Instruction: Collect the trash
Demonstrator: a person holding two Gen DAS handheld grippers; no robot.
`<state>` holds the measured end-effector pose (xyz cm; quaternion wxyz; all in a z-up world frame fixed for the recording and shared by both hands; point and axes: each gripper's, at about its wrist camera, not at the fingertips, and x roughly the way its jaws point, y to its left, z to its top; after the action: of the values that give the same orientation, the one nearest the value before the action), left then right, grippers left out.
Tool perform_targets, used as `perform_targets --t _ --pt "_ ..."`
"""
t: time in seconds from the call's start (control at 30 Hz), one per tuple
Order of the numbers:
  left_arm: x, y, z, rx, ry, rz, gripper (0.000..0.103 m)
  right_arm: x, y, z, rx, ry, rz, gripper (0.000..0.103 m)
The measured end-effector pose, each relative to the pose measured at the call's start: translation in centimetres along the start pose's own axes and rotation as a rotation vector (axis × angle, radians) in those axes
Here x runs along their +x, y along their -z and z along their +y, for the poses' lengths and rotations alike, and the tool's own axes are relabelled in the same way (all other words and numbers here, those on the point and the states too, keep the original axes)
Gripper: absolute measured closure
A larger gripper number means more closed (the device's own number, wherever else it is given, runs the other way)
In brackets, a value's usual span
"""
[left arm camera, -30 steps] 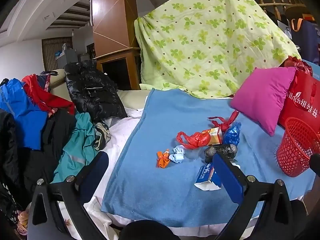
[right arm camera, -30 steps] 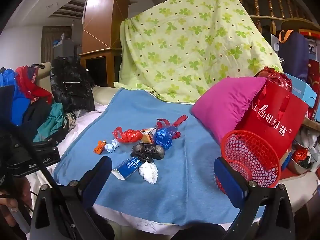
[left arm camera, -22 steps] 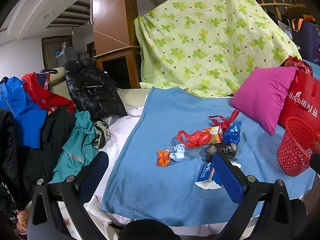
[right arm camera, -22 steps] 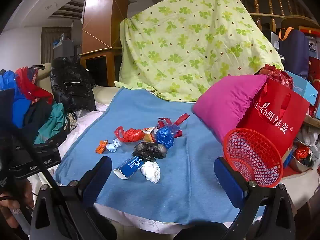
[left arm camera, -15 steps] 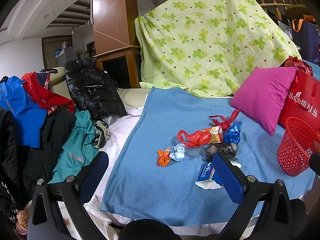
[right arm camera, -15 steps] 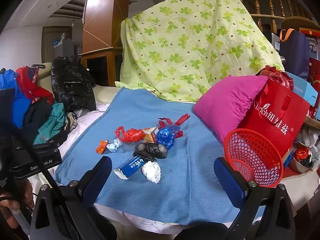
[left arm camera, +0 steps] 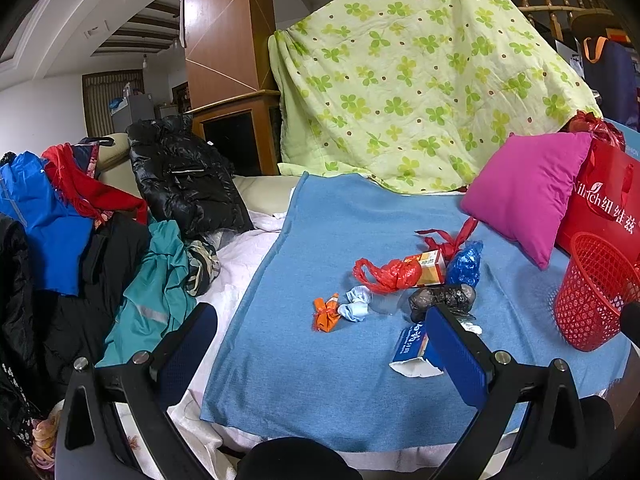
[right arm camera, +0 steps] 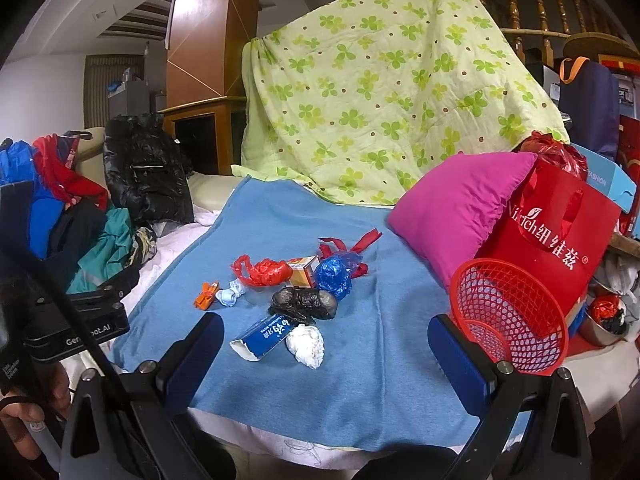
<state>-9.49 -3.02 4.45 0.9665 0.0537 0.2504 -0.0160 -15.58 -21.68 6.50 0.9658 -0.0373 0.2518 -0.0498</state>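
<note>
Nothing is picked up yet: my left gripper (left arm camera: 320, 354) and right gripper (right arm camera: 326, 354) both hang spread wide and empty at the near edge of the blue woollen blanket (right arm camera: 384, 380). The trash sits mid-blanket, apart from both. Nearest my right are the crumpled white paper wad (right arm camera: 306, 346) and the torn blue-and-white cardboard carton (right arm camera: 264, 336) (light, crushable, I judge). The red plastic mesh basket (right arm camera: 508, 316) waits at the right; next I'd reach forward and pinch the wad.
</note>
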Motion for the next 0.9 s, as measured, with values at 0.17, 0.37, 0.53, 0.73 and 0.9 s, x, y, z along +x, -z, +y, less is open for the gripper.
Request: perform_targets --t 0.17,0.37,0.53,0.73,0.9 --pt "0.0 0.1 0.0 -0.002 0.002 0.001 0.000 0.1 0.0 -0.1 0.018 -0.012 0.006 0.000" --pt "0.3 0.4 -0.2 0.001 0.004 0.008 0.000 0.3 -0.3 0.2 0.007 -0.011 0.004 0.000" --pt "0.8 0.3 -0.3 0.002 0.004 0.021 0.000 1.3 -0.3 -0.3 0.037 -0.031 0.021 0.000" --pt "2.7 0.3 -0.8 0.001 0.032 0.063 0.000 3.4 0.1 -0.8 0.049 -0.042 0.081 0.000" --pt "6.8 1.7 -1.0 -0.044 0.136 0.204 0.000 7.8 2.0 -1.7 0.029 -0.052 0.160 0.000"
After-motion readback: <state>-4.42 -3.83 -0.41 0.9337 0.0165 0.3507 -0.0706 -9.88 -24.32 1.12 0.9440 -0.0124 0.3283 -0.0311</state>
